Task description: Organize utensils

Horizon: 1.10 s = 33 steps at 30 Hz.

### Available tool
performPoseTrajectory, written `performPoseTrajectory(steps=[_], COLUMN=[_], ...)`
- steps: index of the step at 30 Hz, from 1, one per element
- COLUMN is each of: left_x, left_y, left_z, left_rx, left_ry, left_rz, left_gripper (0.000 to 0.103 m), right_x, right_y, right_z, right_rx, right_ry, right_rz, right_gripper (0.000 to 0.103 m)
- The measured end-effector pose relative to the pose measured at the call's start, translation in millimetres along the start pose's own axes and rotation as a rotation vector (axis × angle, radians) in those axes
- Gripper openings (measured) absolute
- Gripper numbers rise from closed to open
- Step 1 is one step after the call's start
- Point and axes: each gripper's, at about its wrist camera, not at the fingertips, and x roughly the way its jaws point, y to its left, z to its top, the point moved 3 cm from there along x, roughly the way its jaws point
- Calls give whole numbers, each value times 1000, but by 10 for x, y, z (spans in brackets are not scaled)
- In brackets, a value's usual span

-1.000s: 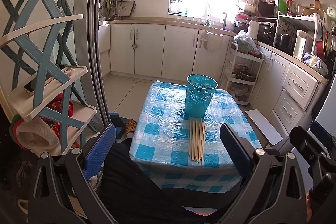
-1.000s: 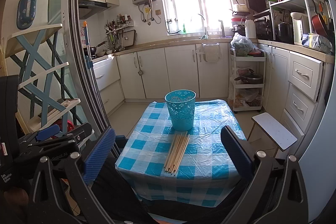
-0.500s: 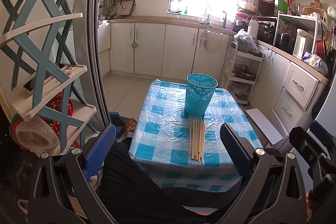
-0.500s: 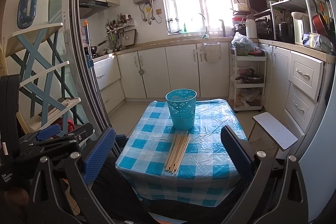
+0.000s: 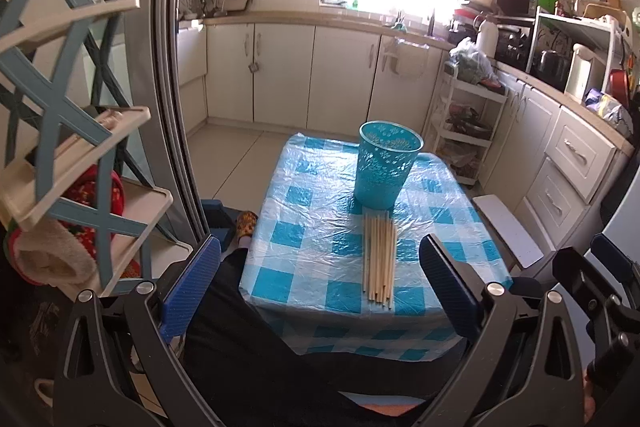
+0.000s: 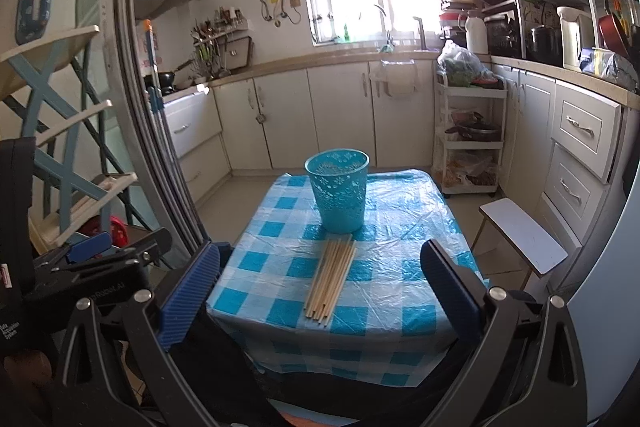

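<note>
Several wooden chopsticks (image 5: 379,259) lie side by side on the blue-and-white checked table (image 5: 304,211), just in front of an upright teal perforated basket (image 5: 386,169). They also show in the right wrist view as the chopsticks (image 6: 331,279) and the basket (image 6: 339,190). My left gripper (image 5: 320,283) is open and empty, held back from the table's near edge. My right gripper (image 6: 320,287) is open and empty, also short of the near edge.
A blue-and-cream shelf rack (image 5: 72,147) stands at the left beside a door frame (image 5: 176,107). A white stool (image 5: 508,231) and drawer cabinets (image 5: 568,163) are at the right. A white trolley (image 6: 472,139) stands behind the table. My dark-clothed legs (image 5: 288,363) lie below.
Both views have shifted very slightly; the table, basket and chopsticks have not moved. Both grippers stay open.
</note>
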Motion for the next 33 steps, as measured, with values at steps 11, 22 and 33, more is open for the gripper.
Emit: performPoseTrajectory(steps=[11,22,33], left_x=[1086,2032,2592], left_y=[15,-12,-176], left_z=[55,13,-74], left_rx=[19,28,47], left_ry=[143,255,341], left_rz=[18,6,-10], left_gripper=[96,96,96], right_x=[1479,2923,3231], right_y=[-403,-579,-615], right_z=[-204,-707,-837], right_rx=[35,98,60], right_ry=[229,493,535], right_rz=[-51,-36,-35], right_gripper=[72,29,17])
